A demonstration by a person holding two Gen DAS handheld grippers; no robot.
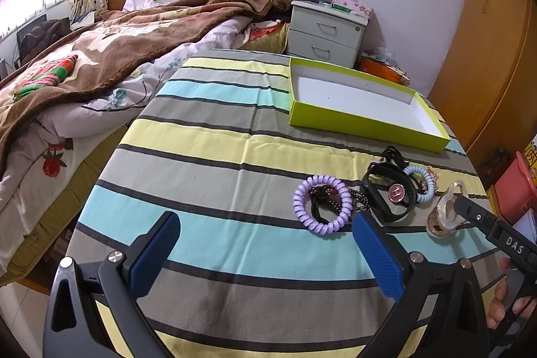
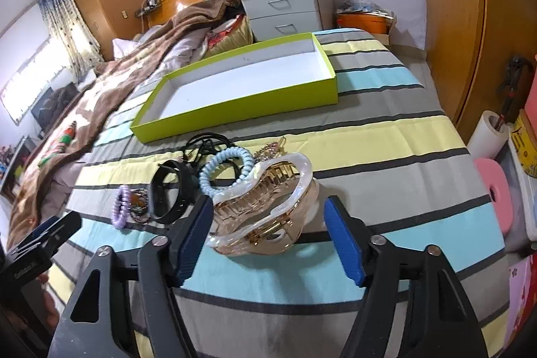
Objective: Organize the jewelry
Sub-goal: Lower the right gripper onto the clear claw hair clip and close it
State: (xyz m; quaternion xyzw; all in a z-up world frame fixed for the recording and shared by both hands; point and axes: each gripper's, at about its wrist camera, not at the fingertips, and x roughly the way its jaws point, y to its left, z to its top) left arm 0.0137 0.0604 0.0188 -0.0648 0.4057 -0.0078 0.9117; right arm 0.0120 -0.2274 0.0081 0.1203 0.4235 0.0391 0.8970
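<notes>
Beside the purple coil hair tie (image 1: 321, 204), the dark bead strand (image 1: 357, 195) runs under the black wristband (image 1: 386, 190) (its far end hidden), and a gold trinket (image 1: 433, 175) behind shows only slivers.

A striped-cloth counter (image 1: 208, 136) carried a green box (image 1: 365, 123) toward one o'clock and, at three o'clock, hair ties (image 1: 323, 204), a black band (image 1: 386, 190) and a clear hair clip (image 1: 443, 217).

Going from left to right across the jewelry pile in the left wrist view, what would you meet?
Purple coil hair tie → black band with the pink H charm → light blue coil hair tie → clear hair claw clip.
</notes>
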